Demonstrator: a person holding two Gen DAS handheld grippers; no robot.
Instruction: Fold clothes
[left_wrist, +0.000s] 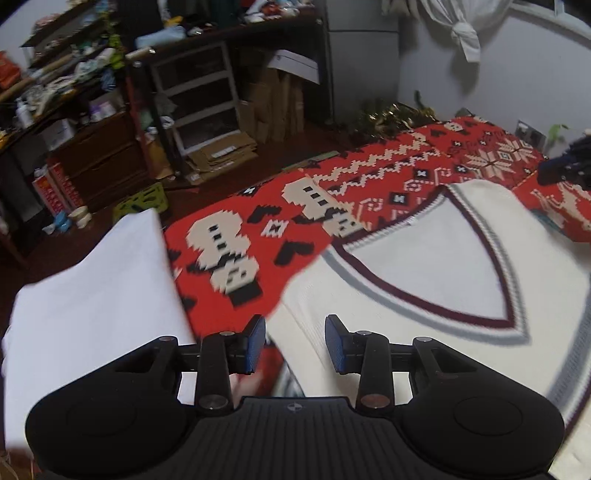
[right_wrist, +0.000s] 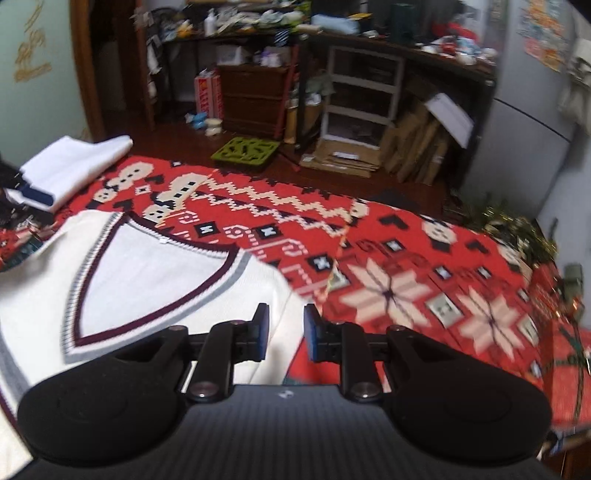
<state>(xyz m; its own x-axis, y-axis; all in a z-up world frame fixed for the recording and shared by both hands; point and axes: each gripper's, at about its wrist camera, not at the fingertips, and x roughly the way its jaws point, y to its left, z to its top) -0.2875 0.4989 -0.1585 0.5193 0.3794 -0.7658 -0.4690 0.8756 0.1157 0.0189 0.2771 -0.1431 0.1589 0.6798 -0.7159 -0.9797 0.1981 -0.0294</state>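
A cream V-neck vest (left_wrist: 424, 266) with maroon and grey trim lies flat on a red patterned blanket (left_wrist: 236, 240). My left gripper (left_wrist: 295, 341) is open just above the vest's left shoulder edge, nothing between its blue pads. In the right wrist view the same vest (right_wrist: 147, 269) fills the left side. My right gripper (right_wrist: 286, 332) is open over the vest's right shoulder edge, where cream cloth meets the blanket (right_wrist: 406, 288). The other gripper shows as a dark shape (left_wrist: 569, 166) at the far right of the left wrist view.
A folded white garment (left_wrist: 92, 295) lies left of the vest; it also shows as a white stack (right_wrist: 74, 166) at the blanket's far left. Beyond the blanket are cluttered shelves (right_wrist: 362, 85), flattened cardboard (left_wrist: 221, 155) and a green crate (right_wrist: 245, 149) on the floor.
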